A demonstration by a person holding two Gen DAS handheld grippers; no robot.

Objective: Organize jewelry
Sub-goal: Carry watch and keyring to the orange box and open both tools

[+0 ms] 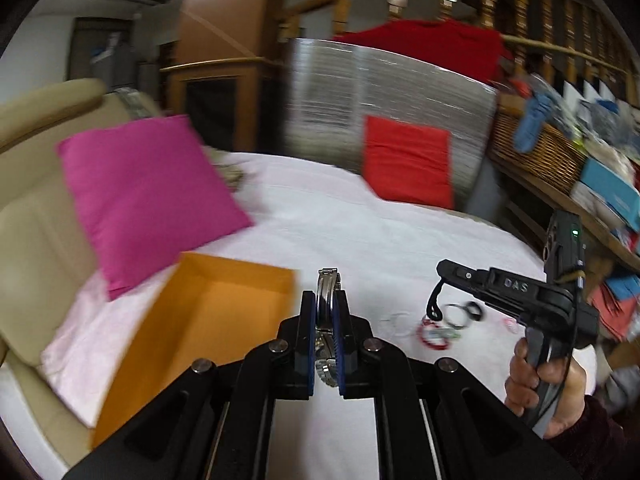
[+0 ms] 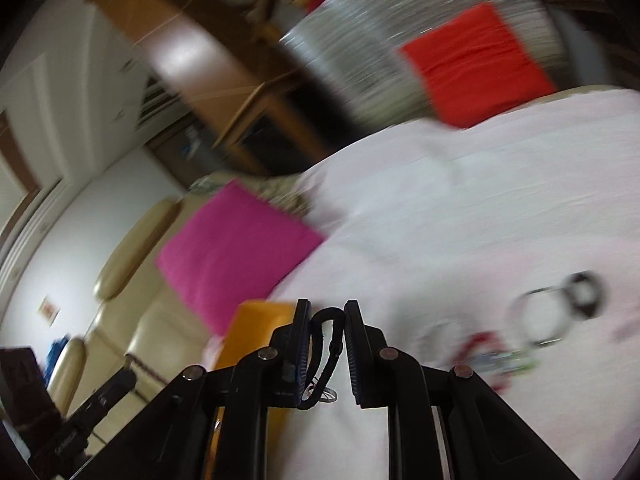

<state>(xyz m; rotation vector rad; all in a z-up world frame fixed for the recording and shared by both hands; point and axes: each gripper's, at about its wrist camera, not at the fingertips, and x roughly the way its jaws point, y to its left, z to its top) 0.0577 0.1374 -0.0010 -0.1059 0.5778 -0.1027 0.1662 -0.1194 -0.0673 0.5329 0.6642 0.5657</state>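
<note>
The left tongs [image 1: 327,300] are clenched on a metal watch [image 1: 326,308], gripping its linked band edge-on so that the clasp end stands up above the tips and the rest hangs down between the pads. The right tongs [image 2: 327,312] are clamped on a black cord bracelet [image 2: 326,354], which loops up between the tips and trails down toward the hinge; in the left wrist view the same right tongs [image 1: 440,270] show from the side with the cord dangling below the tip, and a hand [image 1: 540,376] in a dark sleeve holds the handle.

Just left of the left tongs lies an open orange box [image 1: 224,304], its near right wall close beside the left finger and its inside bare. Between the two tongs, on the white sheet [image 1: 340,220], sits a small heap of jewelry [image 1: 440,322]: clear rings, a red bangle and dark rings, blurred in both views. The sheet beyond the box and the heap is flat and unoccupied as far as a red cushion [image 1: 406,160] leaning against a silvery ribbed panel [image 1: 328,92].

A pink cushion [image 1: 148,196] leans at the left, its lower corner near the box's far corner, against a cream padded headboard [image 1: 36,240]. On the right the sheet's edge runs beside a wooden shelf [image 1: 560,196] crowded with a wicker basket [image 1: 540,152] and boxes.
</note>
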